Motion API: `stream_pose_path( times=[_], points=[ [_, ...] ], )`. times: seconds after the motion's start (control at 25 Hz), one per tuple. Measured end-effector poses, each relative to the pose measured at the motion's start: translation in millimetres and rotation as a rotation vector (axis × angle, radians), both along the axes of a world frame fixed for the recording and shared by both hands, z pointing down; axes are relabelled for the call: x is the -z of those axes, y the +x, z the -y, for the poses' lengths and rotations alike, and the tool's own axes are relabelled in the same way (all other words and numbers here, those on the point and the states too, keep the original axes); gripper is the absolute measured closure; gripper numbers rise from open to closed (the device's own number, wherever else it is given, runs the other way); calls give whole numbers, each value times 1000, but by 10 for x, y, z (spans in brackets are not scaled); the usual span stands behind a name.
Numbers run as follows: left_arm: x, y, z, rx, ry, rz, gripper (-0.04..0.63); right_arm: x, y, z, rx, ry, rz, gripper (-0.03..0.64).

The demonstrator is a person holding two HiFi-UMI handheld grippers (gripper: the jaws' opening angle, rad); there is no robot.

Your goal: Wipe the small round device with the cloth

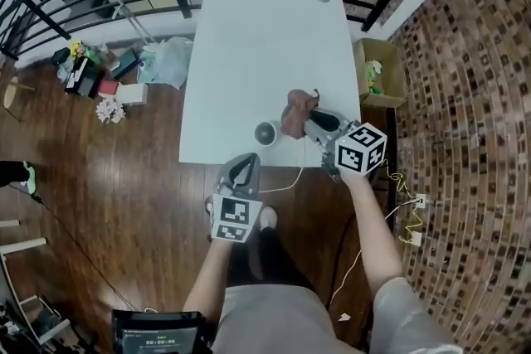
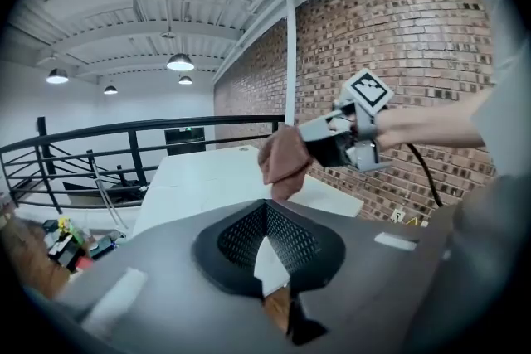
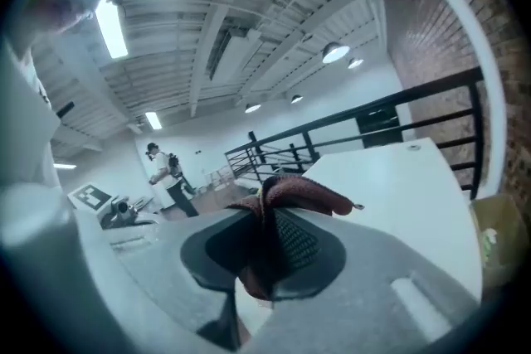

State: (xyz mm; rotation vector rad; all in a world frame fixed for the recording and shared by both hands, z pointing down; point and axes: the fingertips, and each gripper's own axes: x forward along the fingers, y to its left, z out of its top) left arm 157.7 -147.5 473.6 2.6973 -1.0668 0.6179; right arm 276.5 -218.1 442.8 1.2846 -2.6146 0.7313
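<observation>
The small round device [image 1: 267, 133] is seen standing on the white counter [image 1: 265, 46], close to the near edge. Every place below is given from that device.

The reddish-brown cloth [image 1: 296, 112] is held just to the right of the device and a little beyond it. It is pinched as a bunch between the closed jaws of the right gripper [image 1: 309, 125]. In the right gripper view the fabric is seen squeezed between the two pads, with a fold standing out past the tips. In the left gripper view the bunch appears lifted off the counter. Whether any of it touches the device cannot be told.

The left gripper [image 1: 242, 163] is held on the near side of the device, off the counter edge and above the wooden floor. Its jaws are brought together at the tips and nothing is held between them.

The coming move is judged to turn on one relation: the device lies to the left of the cloth-bearing jaws and slightly nearer the person. A short shift leftward and downward would therefore be needed to lay the fabric on its top. Since the device is round, no long axis has to be matched. The right gripper is the nearer one, while the left could be brought forward if the device has to be steadied.
</observation>
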Motion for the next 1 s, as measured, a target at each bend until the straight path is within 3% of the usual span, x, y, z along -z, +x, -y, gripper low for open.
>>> stream_pose_path(
  times=[0.24, 0.44, 0.56, 0.64, 0.72, 0.88, 1.0],
  points=[
    [-184, 393, 199, -15, 89, 51, 580, -384, -761, 743, 565, -191, -130, 580],
    [-315, 505, 383, -28, 120, 67, 580, -959, -1419, 627, 955, -444, -189, 580],
    [-445, 485, 442, -30, 88, 66, 580, -1307, -1560, 424, 1102, -565, -267, 580],
    [-488, 475, 447, -33, 71, 60, 580, -1481, -1519, 409, 1113, -602, -317, 580],
    [-494, 463, 445, -36, 63, 59, 580, -1600, -1383, 480, 1049, -617, -341, 580],
    [-516, 374, 463, -37, 41, 65, 580, -1694, -942, 526, 819, -617, -287, 580],
    [-524, 321, 487, -65, 13, 72, 580, -1652, -656, 325, 623, -555, -213, 580]
  ],
)
